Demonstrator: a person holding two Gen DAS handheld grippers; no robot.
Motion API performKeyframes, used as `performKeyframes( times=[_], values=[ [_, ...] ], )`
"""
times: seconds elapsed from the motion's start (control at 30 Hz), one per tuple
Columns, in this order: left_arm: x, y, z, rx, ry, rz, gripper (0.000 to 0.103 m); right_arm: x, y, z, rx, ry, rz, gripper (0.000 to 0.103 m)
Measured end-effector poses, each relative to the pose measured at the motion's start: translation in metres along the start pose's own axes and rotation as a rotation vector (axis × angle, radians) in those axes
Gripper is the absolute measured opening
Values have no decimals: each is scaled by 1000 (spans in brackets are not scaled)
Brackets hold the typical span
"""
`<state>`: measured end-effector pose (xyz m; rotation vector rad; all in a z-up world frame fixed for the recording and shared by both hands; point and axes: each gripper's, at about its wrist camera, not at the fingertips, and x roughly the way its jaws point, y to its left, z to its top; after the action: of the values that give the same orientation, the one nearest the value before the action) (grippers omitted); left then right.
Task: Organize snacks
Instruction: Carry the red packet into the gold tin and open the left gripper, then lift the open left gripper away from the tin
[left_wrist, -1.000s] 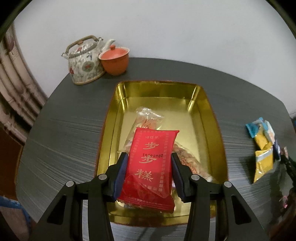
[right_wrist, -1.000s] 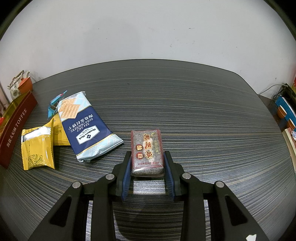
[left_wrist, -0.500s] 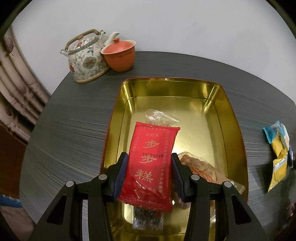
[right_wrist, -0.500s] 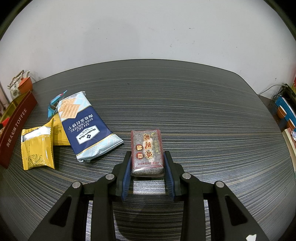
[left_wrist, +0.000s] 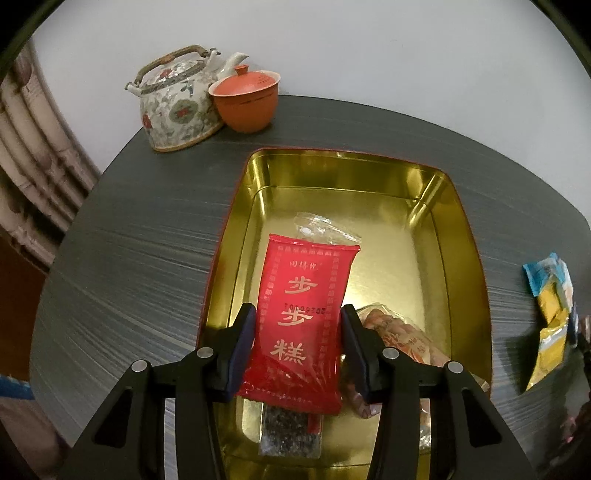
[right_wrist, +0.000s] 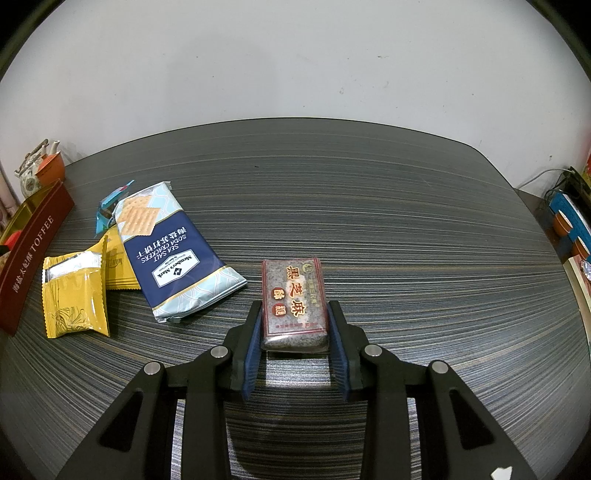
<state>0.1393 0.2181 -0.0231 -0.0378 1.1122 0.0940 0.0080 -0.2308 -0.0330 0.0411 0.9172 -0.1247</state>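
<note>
My left gripper hangs over the near end of the gold tin with a red snack packet between its pads; the jaws are opening, and the pads still touch the packet's sides. Beneath it in the tin lie a clear packet, an orange-brown snack packet and a dark sesame packet. In the right wrist view my right gripper is shut on a black sesame bar, low over the dark table.
A flowered teapot and an orange lidded cup stand behind the tin. Left of the sesame bar lie a soda cracker pack, yellow packets and a teal packet. The tin's red side is at far left.
The left gripper has shifted with the red packet toward the tin's left side and slightly lower; a dark sesame packet now shows under it. The right gripper has not moved.
</note>
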Motion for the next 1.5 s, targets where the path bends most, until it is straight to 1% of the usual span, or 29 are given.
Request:
performKeyframes(
  times=[0.3,0.5,0.77,0.83,0.93,1.03,1.13,1.37,1.5],
  values=[
    [-29,-1,-3,51,-42,14,56,0,-1,0,0,0,0,32],
    [-52,10,-11,55,-76,17,62,0,-1,0,0,0,0,32],
    [-74,30,-29,29,-98,-6,63,0,-1,0,0,1,0,32],
    [-80,36,-36,16,-109,0,64,0,-1,0,0,1,1,32],
    [-87,44,-48,13,-127,28,64,0,-1,0,1,1,1,33],
    [-89,54,-58,-6,-132,41,64,0,-1,0,-1,1,1,33],
    [-92,65,-66,-39,-138,34,65,0,-1,0,-3,2,1,33],
    [-94,86,-76,-68,-148,58,65,-5,-5,-3,-7,11,8,33],
    [-90,96,-79,-103,-144,54,65,-4,-7,-5,-9,30,7,33]
  ],
)
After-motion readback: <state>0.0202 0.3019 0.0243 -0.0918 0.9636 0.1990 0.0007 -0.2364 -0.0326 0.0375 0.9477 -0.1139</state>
